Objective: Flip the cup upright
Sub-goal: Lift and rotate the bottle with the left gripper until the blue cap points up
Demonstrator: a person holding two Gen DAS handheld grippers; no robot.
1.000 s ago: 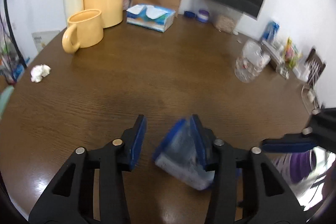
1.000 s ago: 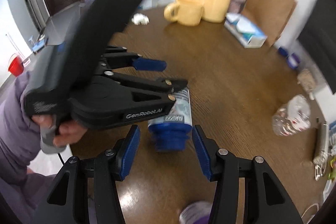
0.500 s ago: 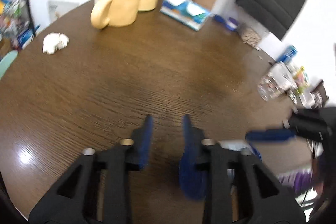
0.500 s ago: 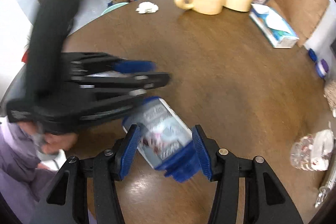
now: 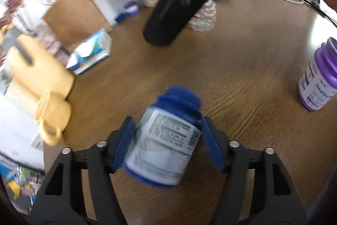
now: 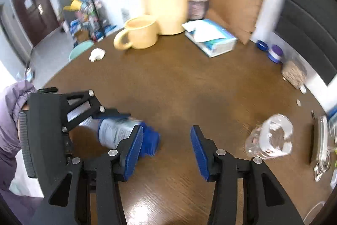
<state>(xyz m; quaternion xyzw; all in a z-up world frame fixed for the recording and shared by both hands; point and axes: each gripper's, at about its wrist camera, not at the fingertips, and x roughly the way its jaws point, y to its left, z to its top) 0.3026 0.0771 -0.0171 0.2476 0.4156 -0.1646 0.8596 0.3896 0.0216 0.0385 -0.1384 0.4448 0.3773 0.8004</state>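
Your left gripper (image 5: 168, 142) is clamped on the blue bottle (image 5: 164, 140), which lies tilted, cap end forward, above the round table (image 5: 242, 69) near its front edge. Only the left wrist view shows the purple bottle (image 5: 316, 81) standing upright toward the table's right edge. Only the right wrist view shows your right gripper (image 6: 166, 147), its fingers apart and holding nothing, the crumpled tissue (image 6: 96, 54) by the left edge, and two small caps (image 6: 269, 50) at the far right edge. One yellow mug (image 6: 139, 35), one tissue box (image 6: 212, 39), one crushed clear bottle (image 6: 271, 136).
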